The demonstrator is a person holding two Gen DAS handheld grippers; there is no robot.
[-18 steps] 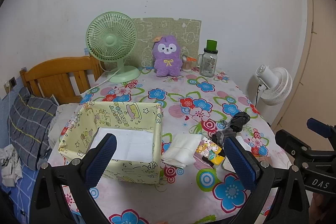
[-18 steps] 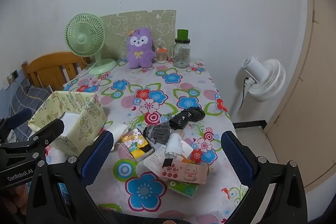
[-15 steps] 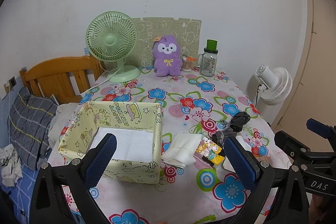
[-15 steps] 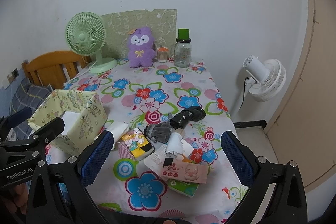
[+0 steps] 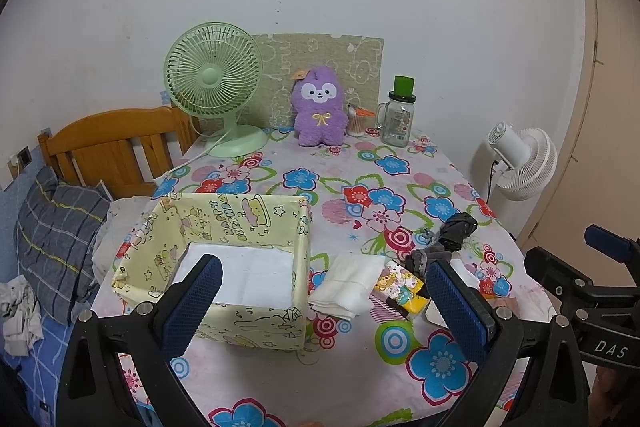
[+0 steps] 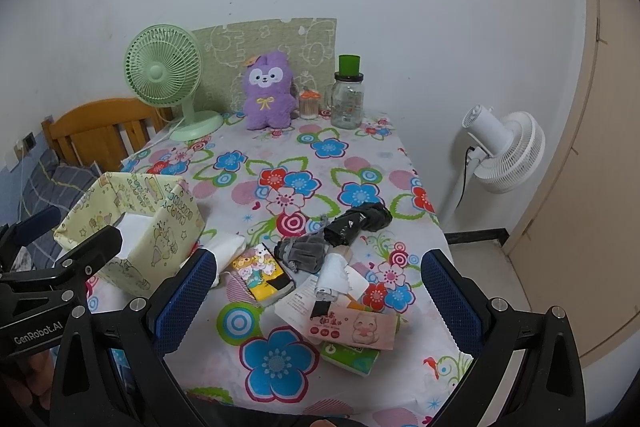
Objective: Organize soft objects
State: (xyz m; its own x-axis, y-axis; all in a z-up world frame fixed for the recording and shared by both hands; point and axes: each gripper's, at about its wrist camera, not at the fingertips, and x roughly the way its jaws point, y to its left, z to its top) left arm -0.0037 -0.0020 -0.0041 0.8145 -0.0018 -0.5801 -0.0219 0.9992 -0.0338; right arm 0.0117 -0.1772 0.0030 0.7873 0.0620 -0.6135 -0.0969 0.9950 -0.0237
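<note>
A yellow cartoon-print fabric box (image 5: 224,215) stands on the flowered table with a folded white cloth (image 5: 248,271) lying flat inside it. Just right of the box lie another folded white cloth (image 5: 348,283), a yellow cartoon tissue pack (image 6: 264,273), a crumpled grey cloth (image 6: 304,251) and a black rolled cloth (image 6: 360,221). A purple plush toy (image 5: 318,111) sits at the far edge. My left gripper (image 5: 323,265) hovers open above the near edge in front of the box. My right gripper (image 6: 319,259) hovers open over the pile, holding nothing.
A green desk fan (image 5: 214,83), a glass jar with a green lid (image 5: 396,115) and a small cup stand at the back. A pink tissue pack (image 6: 352,327) and a green pack (image 6: 352,357) lie near the front. A wooden bed head (image 5: 108,143) is left, a white floor fan (image 6: 504,147) right.
</note>
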